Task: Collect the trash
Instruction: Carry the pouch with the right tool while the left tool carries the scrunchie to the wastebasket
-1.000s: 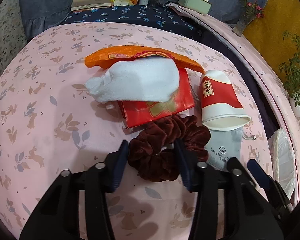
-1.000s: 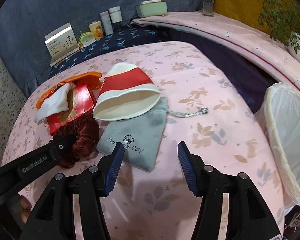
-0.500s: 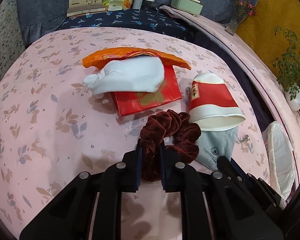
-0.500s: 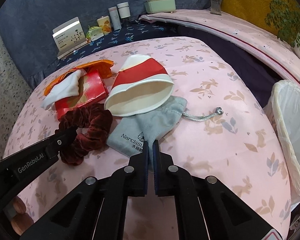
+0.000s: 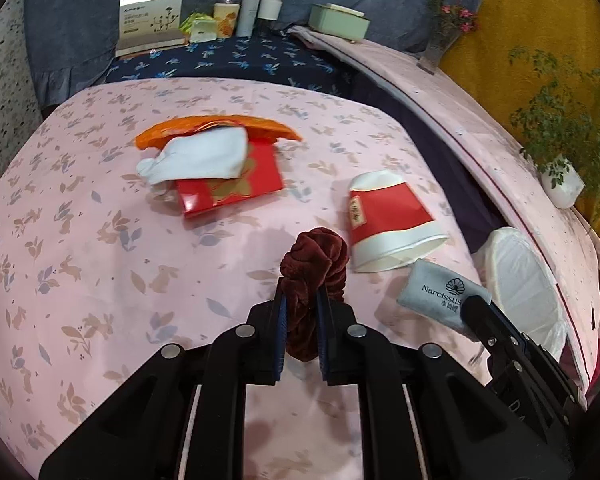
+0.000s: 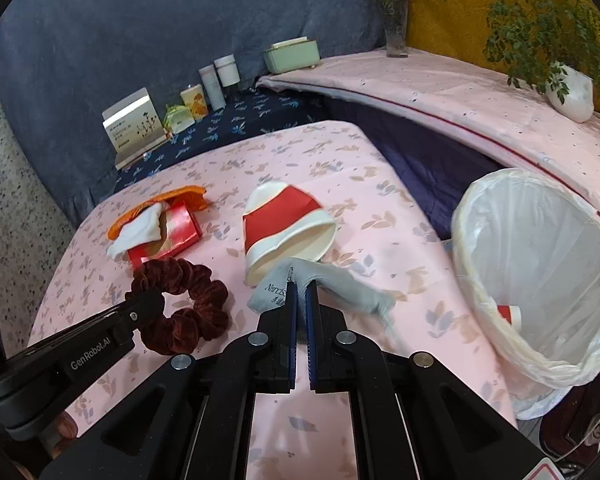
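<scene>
My left gripper (image 5: 302, 312) squeezed tight on the dark red scrunchie (image 5: 314, 264), my right gripper (image 6: 301, 300) pinching the grey pouch (image 6: 324, 284), both near the bed's (image 5: 100, 280) front edge, paper cup (image 6: 288, 228) lying behind, bin (image 6: 540, 272) past the right edge

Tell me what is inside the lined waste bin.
Inside the white-lined bin one red-and-white crushed cup lies near the bottom. The near rim covers the lowest part, so anything else there is hidden.
</scene>
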Demonstrator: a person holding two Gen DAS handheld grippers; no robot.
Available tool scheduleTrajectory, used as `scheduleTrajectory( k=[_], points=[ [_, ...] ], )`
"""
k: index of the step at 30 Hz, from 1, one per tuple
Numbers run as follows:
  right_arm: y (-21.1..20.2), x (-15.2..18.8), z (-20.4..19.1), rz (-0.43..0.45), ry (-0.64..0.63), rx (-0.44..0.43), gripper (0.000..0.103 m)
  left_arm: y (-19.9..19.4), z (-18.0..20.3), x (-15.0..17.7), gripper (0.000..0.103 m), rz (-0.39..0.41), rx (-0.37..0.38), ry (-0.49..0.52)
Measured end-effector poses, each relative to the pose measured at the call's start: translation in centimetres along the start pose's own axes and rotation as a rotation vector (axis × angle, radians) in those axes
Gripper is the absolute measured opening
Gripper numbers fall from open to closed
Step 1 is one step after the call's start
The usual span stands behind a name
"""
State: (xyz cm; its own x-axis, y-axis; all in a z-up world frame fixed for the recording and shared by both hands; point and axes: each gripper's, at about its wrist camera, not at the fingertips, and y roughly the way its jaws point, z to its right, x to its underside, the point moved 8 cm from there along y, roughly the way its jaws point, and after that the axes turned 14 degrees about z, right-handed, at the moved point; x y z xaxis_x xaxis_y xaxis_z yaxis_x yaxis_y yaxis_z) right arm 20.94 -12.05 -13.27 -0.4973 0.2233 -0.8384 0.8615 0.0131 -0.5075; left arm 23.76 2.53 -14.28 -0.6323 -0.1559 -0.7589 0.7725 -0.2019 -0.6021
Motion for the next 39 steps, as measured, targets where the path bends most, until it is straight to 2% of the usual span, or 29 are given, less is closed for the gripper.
scheduleTrajectory(
  k=[13, 27, 33, 39],
  points=[
    [-3.6, -2.1, 5.7, 0.073, 0.058, 0.043, 0.005, -2.1, 8.3, -0.2, 0.012, 0.03, 0.082, 0.106],
    [-6.1, -2.8, 16.0, 0.104, 0.125, 0.171, 0.005, -0.9, 20.0, 2.5, 0.012, -0.008, 0.209, 0.258],
    [-6.5, -2.8, 19.7, 0.104, 0.15, 0.221, 0.005, -0.1, 23.4, 3.7, 0.012, -0.028, 0.244, 0.303],
    [-6.5, -2.8, 21.7, 0.103, 0.163, 0.247, 0.005, 0.6, 25.5, 4.3, 0.013, -0.042, 0.271, 0.323]
  ],
)
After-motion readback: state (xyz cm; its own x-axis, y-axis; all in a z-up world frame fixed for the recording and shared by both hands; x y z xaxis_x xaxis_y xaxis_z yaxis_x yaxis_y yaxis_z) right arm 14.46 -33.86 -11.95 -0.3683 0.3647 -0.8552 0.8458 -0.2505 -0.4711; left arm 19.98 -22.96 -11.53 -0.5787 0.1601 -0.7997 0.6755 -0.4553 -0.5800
